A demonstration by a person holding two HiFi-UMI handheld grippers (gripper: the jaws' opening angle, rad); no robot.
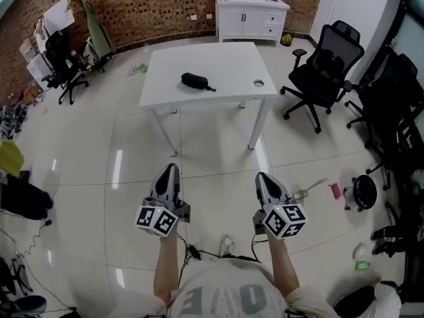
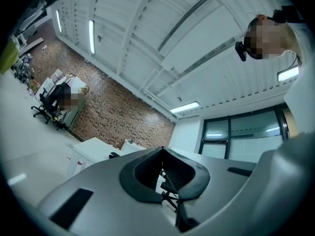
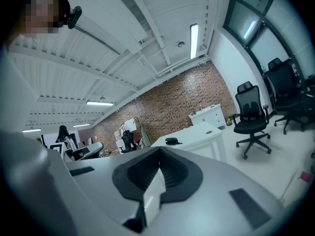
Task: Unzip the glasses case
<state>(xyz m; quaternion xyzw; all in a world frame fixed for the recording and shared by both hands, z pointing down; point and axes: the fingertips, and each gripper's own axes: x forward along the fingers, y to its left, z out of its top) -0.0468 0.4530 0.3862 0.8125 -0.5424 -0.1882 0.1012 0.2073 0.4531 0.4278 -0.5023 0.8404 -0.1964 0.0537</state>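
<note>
A black glasses case (image 1: 196, 81) lies zipped on the white table (image 1: 212, 58), far ahead of me across the tiled floor. Both grippers are held out low in front of my body, well short of the table. My left gripper (image 1: 170, 169) has its jaws together with nothing between them, and so does my right gripper (image 1: 262, 177). In the right gripper view the case (image 3: 172, 141) is a small dark shape on the table (image 3: 197, 133) beyond the closed jaw tips (image 3: 159, 150). The left gripper view shows its closed tips (image 2: 162, 150) and the case (image 2: 114, 155) far off.
A black office chair (image 1: 323, 68) stands right of the table, with more chairs (image 1: 391, 111) behind it. A white cabinet (image 1: 250, 15) sits against the brick wall. Chairs and clutter (image 1: 59, 61) fill the left side. Small items (image 1: 336, 190) and a cable (image 1: 192, 250) lie on the floor.
</note>
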